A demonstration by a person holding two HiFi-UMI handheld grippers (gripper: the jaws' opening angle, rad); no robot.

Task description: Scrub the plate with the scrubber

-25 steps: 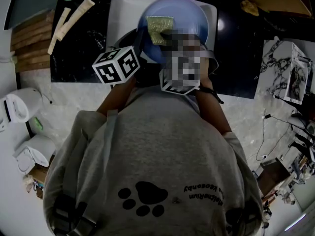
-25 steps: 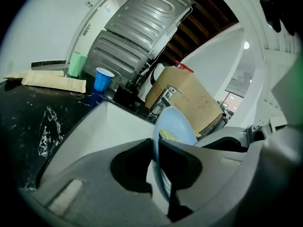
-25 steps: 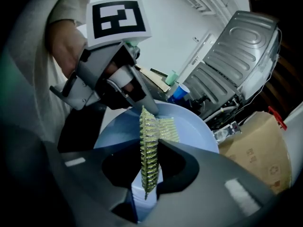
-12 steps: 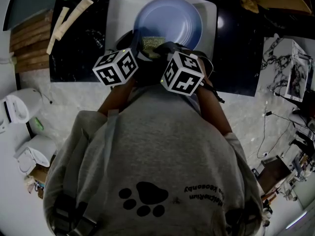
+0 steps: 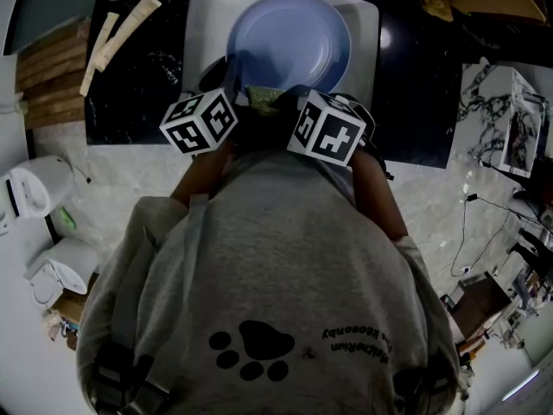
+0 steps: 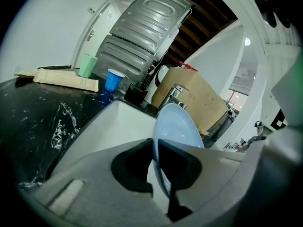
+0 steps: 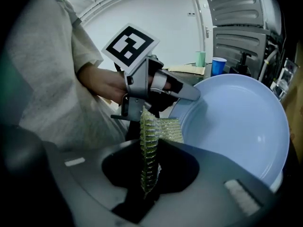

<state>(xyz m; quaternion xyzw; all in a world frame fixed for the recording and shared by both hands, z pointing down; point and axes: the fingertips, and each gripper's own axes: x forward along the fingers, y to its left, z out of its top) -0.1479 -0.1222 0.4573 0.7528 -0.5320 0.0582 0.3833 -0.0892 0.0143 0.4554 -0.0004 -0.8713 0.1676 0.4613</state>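
A pale blue plate (image 5: pixel 289 37) stands tilted over the white sink (image 5: pixel 203 15). My left gripper (image 6: pixel 158 174) has the plate's near rim (image 6: pixel 177 126) between its jaws, which are closing tighter on it. In the right gripper view that gripper (image 7: pixel 191 94) clamps the plate (image 7: pixel 236 126) at its left edge. My right gripper (image 7: pixel 147 183) is shut on a yellow-green mesh scrubber (image 7: pixel 149 145), held edge-on. The scrubber (image 5: pixel 263 98) lies at the plate's near rim, between the two marker cubes.
A black counter (image 5: pixel 138 76) surrounds the sink. On it sit a blue cup (image 6: pixel 112 79), a green cup (image 6: pixel 87 65) and paper packets (image 6: pixel 66 79). A faucet (image 6: pixel 173 96) and a cardboard box (image 6: pixel 203 100) stand behind the sink. A white appliance (image 5: pixel 34 184) is at the left.
The right gripper drew the scrubber down the plate's face, from its middle to the near rim. The left gripper kept hold of the plate, which shifted slightly left.
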